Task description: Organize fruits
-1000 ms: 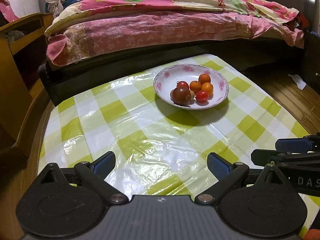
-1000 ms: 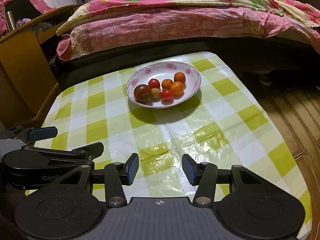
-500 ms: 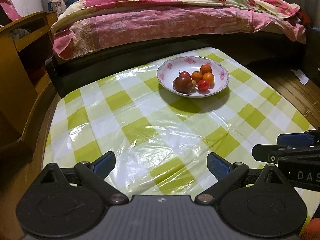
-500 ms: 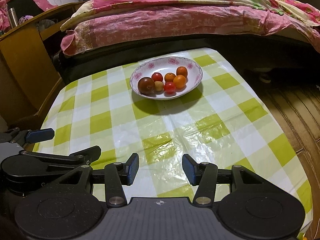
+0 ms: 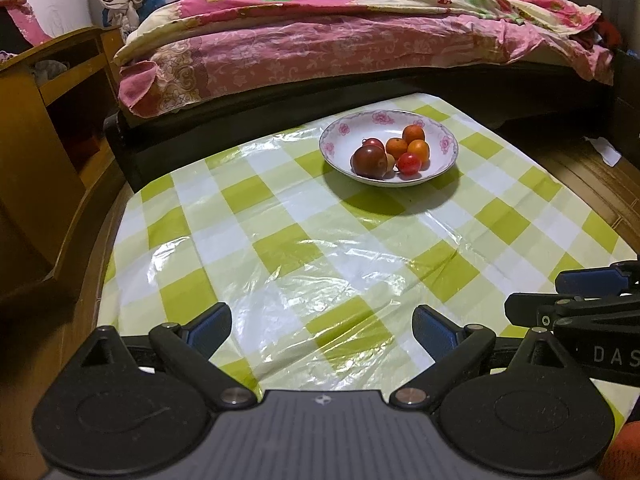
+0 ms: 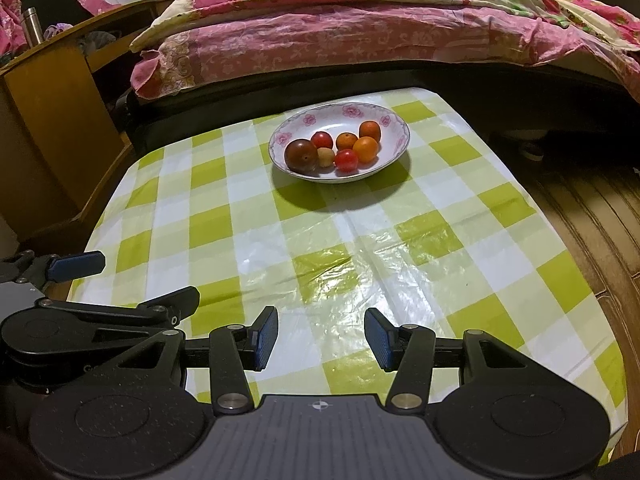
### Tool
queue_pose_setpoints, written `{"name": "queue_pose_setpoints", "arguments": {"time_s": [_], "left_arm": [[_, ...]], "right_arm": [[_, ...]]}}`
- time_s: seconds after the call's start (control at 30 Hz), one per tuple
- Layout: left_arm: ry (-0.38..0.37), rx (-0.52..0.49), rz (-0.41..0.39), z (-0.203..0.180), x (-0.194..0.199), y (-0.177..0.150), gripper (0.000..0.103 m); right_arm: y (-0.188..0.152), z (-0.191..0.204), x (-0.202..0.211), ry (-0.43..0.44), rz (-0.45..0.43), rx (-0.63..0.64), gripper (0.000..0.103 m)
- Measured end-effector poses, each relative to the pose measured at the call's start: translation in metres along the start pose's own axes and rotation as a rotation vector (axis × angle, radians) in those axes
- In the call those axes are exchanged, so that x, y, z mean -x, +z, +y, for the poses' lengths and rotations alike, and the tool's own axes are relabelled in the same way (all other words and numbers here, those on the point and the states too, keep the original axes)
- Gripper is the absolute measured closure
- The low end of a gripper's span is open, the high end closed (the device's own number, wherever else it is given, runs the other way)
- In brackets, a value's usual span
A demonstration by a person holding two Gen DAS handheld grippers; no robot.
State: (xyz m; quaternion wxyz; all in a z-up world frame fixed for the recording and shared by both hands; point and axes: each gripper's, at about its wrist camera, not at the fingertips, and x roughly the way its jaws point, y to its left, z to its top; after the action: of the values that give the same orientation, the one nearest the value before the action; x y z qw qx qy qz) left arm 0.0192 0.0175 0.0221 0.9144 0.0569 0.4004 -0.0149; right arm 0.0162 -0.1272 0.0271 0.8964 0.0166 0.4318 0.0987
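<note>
A white floral bowl [image 5: 448,142] [image 6: 394,124] stands at the far end of the green-checked table [image 5: 280,240] [image 6: 224,224]. It holds several small fruits: a dark red plum [image 5: 369,161] [image 6: 301,155], red tomatoes [image 5: 409,163] [image 6: 346,160], orange ones [image 5: 418,149] [image 6: 365,149] and a pale one [image 6: 325,157]. My left gripper [image 5: 322,330] is open and empty over the near edge. My right gripper [image 6: 322,338] is open and empty beside it, far from the bowl.
A bed with pink quilts [image 5: 360,40] [image 6: 360,28] runs behind the table. A wooden cabinet [image 5: 44,120] [image 6: 48,112] stands left. Wood floor [image 6: 592,216] lies right of the table. The right gripper shows in the left wrist view [image 5: 580,300], and the left gripper in the right wrist view [image 6: 80,268].
Both grippers have drawn back and up from the bowl, so it sits farther and smaller in view. Both stay open and empty. The fruits have not moved.
</note>
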Motion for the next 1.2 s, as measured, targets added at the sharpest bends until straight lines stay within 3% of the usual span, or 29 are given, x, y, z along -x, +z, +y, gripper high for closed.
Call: {"name": "queue_pose_setpoints", "arguments": {"time_s": [1.2], "left_arm": [[0.026, -0.015, -0.011, -0.001, 0.011, -0.013, 0.000]], "right_arm": [[-0.012, 0.007, 0.004, -0.003, 0.013, 0.008, 0.057]]}}
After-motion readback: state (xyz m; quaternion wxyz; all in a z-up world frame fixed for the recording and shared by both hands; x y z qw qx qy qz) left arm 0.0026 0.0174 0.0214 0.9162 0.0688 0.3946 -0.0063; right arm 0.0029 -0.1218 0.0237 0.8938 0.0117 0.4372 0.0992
